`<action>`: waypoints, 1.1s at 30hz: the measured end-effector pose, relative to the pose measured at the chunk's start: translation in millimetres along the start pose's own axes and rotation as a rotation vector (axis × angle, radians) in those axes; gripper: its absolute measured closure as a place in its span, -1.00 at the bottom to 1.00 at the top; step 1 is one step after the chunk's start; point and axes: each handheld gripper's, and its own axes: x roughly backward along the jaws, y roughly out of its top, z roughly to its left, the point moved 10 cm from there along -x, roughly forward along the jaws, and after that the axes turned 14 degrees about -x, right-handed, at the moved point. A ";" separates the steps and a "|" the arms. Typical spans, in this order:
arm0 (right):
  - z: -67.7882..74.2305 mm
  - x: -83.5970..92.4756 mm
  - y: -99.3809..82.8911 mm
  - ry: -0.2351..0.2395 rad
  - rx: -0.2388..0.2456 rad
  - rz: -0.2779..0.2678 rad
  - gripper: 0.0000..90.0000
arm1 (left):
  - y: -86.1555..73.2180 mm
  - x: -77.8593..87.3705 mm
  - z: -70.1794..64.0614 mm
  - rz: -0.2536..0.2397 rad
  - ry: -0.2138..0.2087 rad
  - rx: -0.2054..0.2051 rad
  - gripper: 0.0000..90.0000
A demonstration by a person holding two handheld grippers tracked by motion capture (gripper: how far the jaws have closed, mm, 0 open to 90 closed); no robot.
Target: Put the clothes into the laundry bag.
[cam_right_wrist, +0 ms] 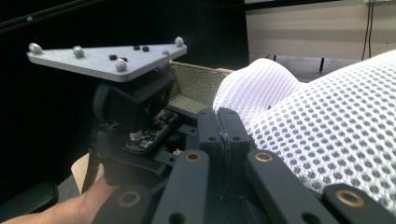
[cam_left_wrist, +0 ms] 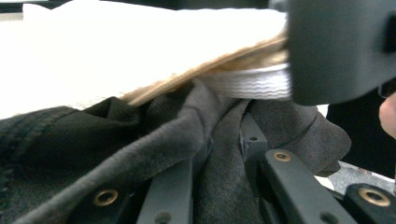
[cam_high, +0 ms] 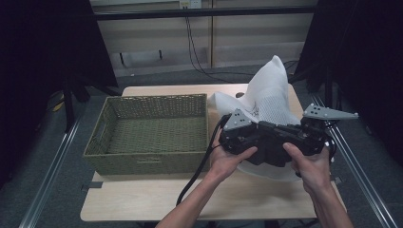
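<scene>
A white mesh bag (cam_high: 271, 90) stands in a peak on the right half of the table, and its netting (cam_right_wrist: 327, 121) shows large in the right gripper view. Both grippers meet low in front of it, tips toward each other. My left gripper (cam_high: 263, 142) is shut on a bunched dark grey cloth (cam_left_wrist: 154, 140) that wraps its jaws. A white ribbed hem of the bag (cam_left_wrist: 252, 84) runs over the cloth into the right gripper's body. My right gripper (cam_right_wrist: 224, 133) has its jaws pressed together on a thin edge beside the netting. The left gripper's grey plate (cam_right_wrist: 107, 58) is close by.
A green woven basket (cam_high: 147, 161) sits on the left half of the wooden table (cam_high: 228, 199), its inside bare. Metal rails run along the floor on both sides, and dark curtains stand left and right. Cables hang at the back wall.
</scene>
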 end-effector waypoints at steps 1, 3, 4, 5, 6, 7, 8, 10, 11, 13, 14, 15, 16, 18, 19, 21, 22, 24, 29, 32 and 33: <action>0.0 0.0 0.0 0.000 0.000 0.000 0.98 | -2.4 -0.7 -0.5 0.006 -0.006 0.013 0.75; -5.0 -1.1 -4.4 -0.009 -0.005 0.011 0.98 | -13.5 -5.8 -0.6 0.020 -0.012 0.025 0.75; -20.0 -4.7 -13.3 -0.023 -0.042 0.021 0.98 | -33.5 -15.4 0.3 0.072 -0.013 0.039 0.74; -28.9 -7.0 -19.9 -0.032 -0.069 0.031 0.98 | -33.5 -15.4 0.3 0.072 -0.013 0.039 0.74; -39.0 -9.7 -28.8 -0.042 -0.093 0.043 0.98 | -51.6 -25.0 0.3 0.093 -0.026 0.050 0.74; -43.8 -10.9 -33.6 -0.043 -0.104 0.047 0.98 | -57.1 -27.3 0.7 0.098 -0.028 0.049 0.74; -48.6 -11.7 -39.3 -0.041 -0.116 0.050 0.98 | -60.2 -29.2 1.1 0.099 -0.028 0.056 0.74; -56.9 -12.2 -48.6 -0.062 -0.123 0.072 0.98 | -66.6 -35.6 1.1 0.126 0.000 0.011 0.74; -58.8 -11.5 -50.2 -0.078 -0.118 0.073 0.98 | -69.2 -37.7 0.2 0.136 0.002 0.006 0.74; -59.7 -10.7 -51.3 -0.086 -0.112 0.075 0.98 | -73.6 -41.3 -0.8 0.151 0.013 -0.005 0.74; -62.0 -8.8 -55.1 -0.099 -0.106 0.082 0.98 | -79.7 -45.4 -0.1 0.153 0.039 -0.022 0.74; -62.0 -8.8 -55.1 -0.099 -0.106 0.082 0.98 | -79.7 -45.4 -0.1 0.153 0.039 -0.022 0.73; -65.9 -8.4 -60.5 -0.123 -0.100 0.091 0.98 | -83.3 -48.3 0.5 0.152 0.046 -0.012 0.73; -73.7 -9.3 -68.9 -0.134 -0.111 0.109 0.98 | -93.9 -55.0 2.3 0.161 0.057 -0.010 0.73; -77.2 -9.6 -71.9 -0.136 -0.115 0.118 0.98 | -98.1 -57.3 3.7 0.168 0.066 -0.007 0.73; -82.1 -10.4 -75.5 -0.144 -0.124 0.126 0.98 | -107.8 -62.1 6.3 0.169 0.067 0.023 0.73; -87.4 -12.2 -80.2 -0.144 -0.140 0.135 0.98 | -112.8 -63.2 6.6 0.170 0.061 0.041 0.72; -89.3 -12.4 -79.8 -0.154 -0.127 0.132 0.98 | -111.6 -60.8 3.9 0.175 0.053 0.024 0.71; -81.9 -10.2 -68.6 -0.142 -0.100 0.103 0.98 | -103.8 -55.4 1.0 0.170 0.033 0.010 0.74; -65.5 -1.1 -41.7 -0.125 -0.082 0.041 0.98 | -85.0 -48.3 -5.6 0.148 0.024 -0.021 0.75; -62.1 0.9 -35.7 -0.124 -0.070 0.034 0.98 | -79.1 -45.0 -7.6 0.145 0.022 -0.030 0.75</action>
